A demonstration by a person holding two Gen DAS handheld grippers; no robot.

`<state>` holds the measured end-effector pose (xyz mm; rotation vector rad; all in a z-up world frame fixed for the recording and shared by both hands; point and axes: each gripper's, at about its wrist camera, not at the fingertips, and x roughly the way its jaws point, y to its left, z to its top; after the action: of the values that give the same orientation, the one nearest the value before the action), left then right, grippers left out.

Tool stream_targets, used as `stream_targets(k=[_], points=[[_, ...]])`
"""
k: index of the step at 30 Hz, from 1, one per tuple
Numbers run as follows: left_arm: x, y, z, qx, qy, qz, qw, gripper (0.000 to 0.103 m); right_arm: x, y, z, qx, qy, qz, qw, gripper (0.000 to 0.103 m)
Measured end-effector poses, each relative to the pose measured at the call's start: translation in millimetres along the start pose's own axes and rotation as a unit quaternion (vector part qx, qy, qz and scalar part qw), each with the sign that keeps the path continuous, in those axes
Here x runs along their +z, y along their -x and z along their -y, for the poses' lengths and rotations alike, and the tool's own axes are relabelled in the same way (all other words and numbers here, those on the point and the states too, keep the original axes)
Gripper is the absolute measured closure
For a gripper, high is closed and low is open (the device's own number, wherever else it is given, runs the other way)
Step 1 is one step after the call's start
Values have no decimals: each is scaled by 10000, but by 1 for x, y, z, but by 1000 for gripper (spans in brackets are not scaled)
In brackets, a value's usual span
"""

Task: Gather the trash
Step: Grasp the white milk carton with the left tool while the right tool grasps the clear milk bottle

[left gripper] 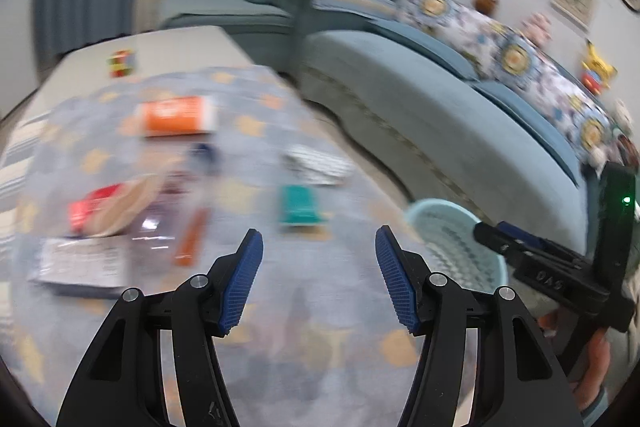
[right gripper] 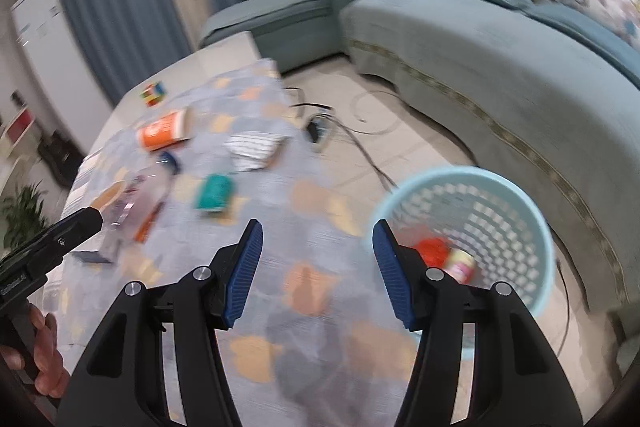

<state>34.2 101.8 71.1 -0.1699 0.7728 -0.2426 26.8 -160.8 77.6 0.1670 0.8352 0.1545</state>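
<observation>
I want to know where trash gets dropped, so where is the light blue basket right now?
The light blue basket stands on the floor off the table's right edge, between the patterned tablecloth and the sofa; in the left wrist view it shows beside the right gripper.

Scattered over the patterned worktop, left and centre of frame: orange carton (right gripper: 163, 129) lying flat, teal box (right gripper: 214, 191) tipped over, striped wrapper (right gripper: 256, 150) crumpled, clear plastic (right gripper: 140, 199) and orange strip (right gripper: 149, 223) blurred. Lower right: pale blue mesh bin (right gripper: 480, 223) upright on floor, holding red wad (right gripper: 431, 250) and small can (right gripper: 462, 264).
</observation>
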Motion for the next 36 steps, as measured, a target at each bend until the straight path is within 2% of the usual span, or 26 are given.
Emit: stream_targets(k=[5, 9, 16, 19, 23, 29, 31, 33, 36], points=[[3, 29, -63, 540, 503, 254, 9969, 46, 14, -17, -69, 205, 550, -7, 9983, 49], [5, 45, -125, 942, 1020, 365, 9896, 46, 23, -38, -121, 531, 858, -101, 9948, 49], [-2, 43, -201, 1362, 1617, 323, 9769, 48, 35, -89, -188, 954, 862, -480, 9905, 50], [-9, 32, -222, 1425, 1777, 226, 9734, 48, 37, -112, -206, 978, 763, -623, 9903, 50], [-14, 16, -235, 1412, 1843, 134, 9726, 52, 39, -137, -226, 838, 815, -688, 9908, 62], [-19, 1, -249, 1326, 1913, 77, 9725, 52, 44, -168, -231, 589, 535, -886, 9929, 63], [-21, -3, -252, 1296, 1899, 16, 9732, 52, 44, -178, -230, 539, 406, -992, 9928, 61], [-24, -8, -253, 1214, 1882, -64, 9746, 52, 42, -187, -232, 589, 296, -1105, 9917, 50], [-28, -13, -253, 996, 1881, -165, 9769, 59, 37, -193, -242, 503, 352, -1160, 9913, 43]])
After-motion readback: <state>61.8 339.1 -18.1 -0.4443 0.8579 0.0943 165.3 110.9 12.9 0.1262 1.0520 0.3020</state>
